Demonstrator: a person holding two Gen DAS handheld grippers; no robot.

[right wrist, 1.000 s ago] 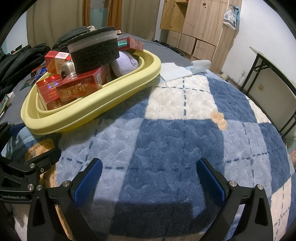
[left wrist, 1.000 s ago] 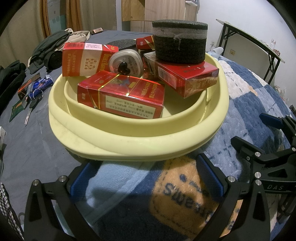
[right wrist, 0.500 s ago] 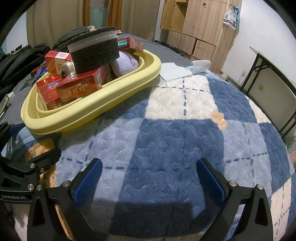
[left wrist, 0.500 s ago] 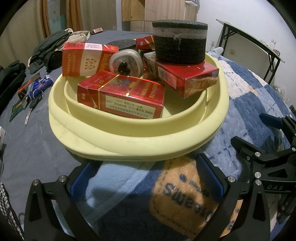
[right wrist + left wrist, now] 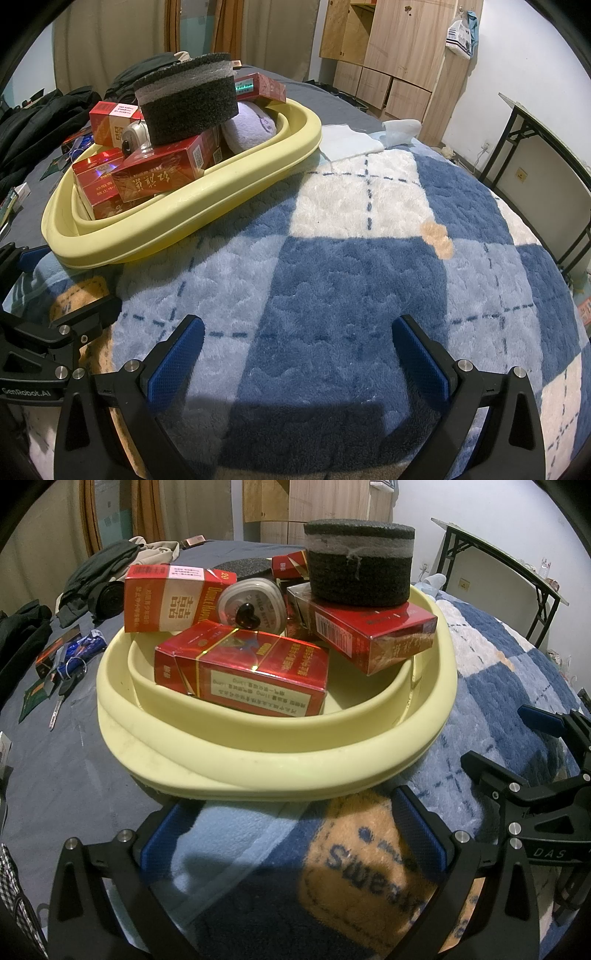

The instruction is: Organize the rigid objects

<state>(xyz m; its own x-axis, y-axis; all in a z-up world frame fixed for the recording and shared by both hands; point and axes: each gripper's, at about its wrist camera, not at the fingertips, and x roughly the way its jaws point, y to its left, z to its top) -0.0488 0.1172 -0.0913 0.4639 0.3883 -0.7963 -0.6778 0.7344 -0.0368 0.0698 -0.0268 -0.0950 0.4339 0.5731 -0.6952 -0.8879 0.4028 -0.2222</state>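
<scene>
A pale yellow basin (image 5: 258,760) (image 5: 207,206) rests on a blue checked blanket and holds a pile. Several red cartons (image 5: 243,672) (image 5: 162,177) lie in it, with a round dark sponge block (image 5: 360,563) (image 5: 188,101) on top. Between the cartons sits a clear case with a black heart (image 5: 251,607). A lilac plush (image 5: 251,127) leans on the far wall. My left gripper (image 5: 291,830) stands open just short of the basin's near rim, nothing between its fingers. My right gripper (image 5: 297,354) is open over bare blanket, right of the basin.
Keys and small packets (image 5: 62,668) lie on the grey sheet left of the basin, dark clothes (image 5: 96,576) behind them. White cloths (image 5: 351,138) lie past the basin. A folding table (image 5: 546,162) stands at the right, wooden cabinets (image 5: 391,55) at the back.
</scene>
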